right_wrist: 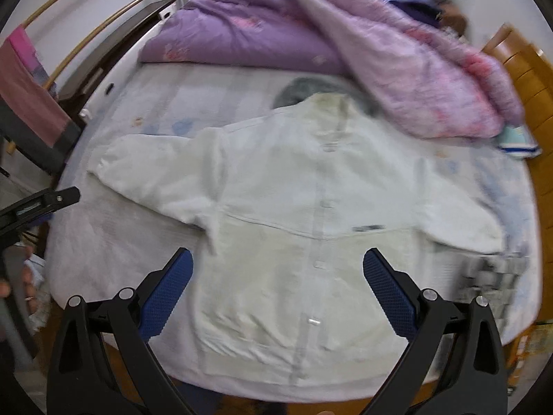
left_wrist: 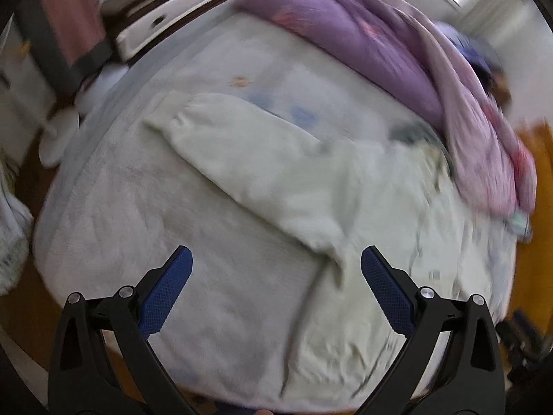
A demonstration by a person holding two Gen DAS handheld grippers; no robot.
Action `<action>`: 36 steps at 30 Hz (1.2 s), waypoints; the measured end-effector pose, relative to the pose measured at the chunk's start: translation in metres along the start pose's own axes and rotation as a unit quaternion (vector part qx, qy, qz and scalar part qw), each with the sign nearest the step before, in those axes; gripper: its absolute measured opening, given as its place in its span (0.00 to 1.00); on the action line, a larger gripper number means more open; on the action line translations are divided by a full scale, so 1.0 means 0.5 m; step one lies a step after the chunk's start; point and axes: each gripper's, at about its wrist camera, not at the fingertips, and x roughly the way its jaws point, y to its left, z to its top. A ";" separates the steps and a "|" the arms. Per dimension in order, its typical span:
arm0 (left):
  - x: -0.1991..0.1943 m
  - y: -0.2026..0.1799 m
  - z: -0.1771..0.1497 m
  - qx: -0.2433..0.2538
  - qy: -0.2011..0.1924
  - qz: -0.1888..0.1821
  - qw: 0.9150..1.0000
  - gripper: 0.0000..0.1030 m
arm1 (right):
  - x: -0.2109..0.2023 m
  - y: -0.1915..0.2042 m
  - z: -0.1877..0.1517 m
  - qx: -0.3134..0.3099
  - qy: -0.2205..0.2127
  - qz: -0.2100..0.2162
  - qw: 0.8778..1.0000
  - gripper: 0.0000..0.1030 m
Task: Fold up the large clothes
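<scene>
A large white jacket [right_wrist: 297, 214] lies spread flat, front up, on the bed, both sleeves out to the sides and its snap placket running down the middle. The left wrist view shows its left sleeve [left_wrist: 242, 152] stretched diagonally and part of its body. My left gripper [left_wrist: 276, 259] is open and empty, above the bed near the sleeve's armpit. My right gripper [right_wrist: 278, 259] is open and empty, above the jacket's lower front. The left gripper's arm [right_wrist: 38, 204] shows at the left edge of the right wrist view.
The bed's pale blanket [right_wrist: 114, 242] lies under the jacket. A bunched purple and pink quilt [right_wrist: 345, 41] fills the far side. A wooden headboard [right_wrist: 528, 79] is on the right, a chair with pink cloth [right_wrist: 31, 103] on the left, and a folded item [right_wrist: 518, 143] sits beside the quilt.
</scene>
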 end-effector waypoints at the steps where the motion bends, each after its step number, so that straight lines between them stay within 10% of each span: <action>1: 0.020 0.034 0.019 -0.016 0.002 -0.006 1.000 0.95 | 0.028 0.010 0.013 0.009 0.008 0.008 1.000 0.90; 9: 0.213 0.308 0.167 -0.200 0.004 -0.007 0.980 0.94 | 0.225 0.050 0.052 0.075 0.092 0.079 0.990 0.31; 15: 0.313 0.396 0.226 -0.272 0.008 -0.018 0.962 0.80 | 0.309 0.048 0.044 0.080 0.124 0.092 0.985 0.30; 26: 0.399 0.402 0.271 -0.271 0.006 0.017 0.963 0.72 | 0.457 0.052 0.091 0.088 0.124 0.111 0.982 0.30; 28: 0.390 0.388 0.275 -0.247 -0.013 0.027 0.969 0.33 | 0.481 0.050 0.102 0.084 0.123 0.112 0.982 0.28; 30: 0.361 0.377 0.271 -0.237 -0.031 0.015 0.971 0.15 | 0.504 0.050 0.108 0.080 0.125 0.109 0.983 0.16; 36: 0.203 0.355 0.249 -0.211 -0.118 0.013 0.970 0.13 | 0.580 0.072 0.112 0.057 0.144 0.143 0.978 0.00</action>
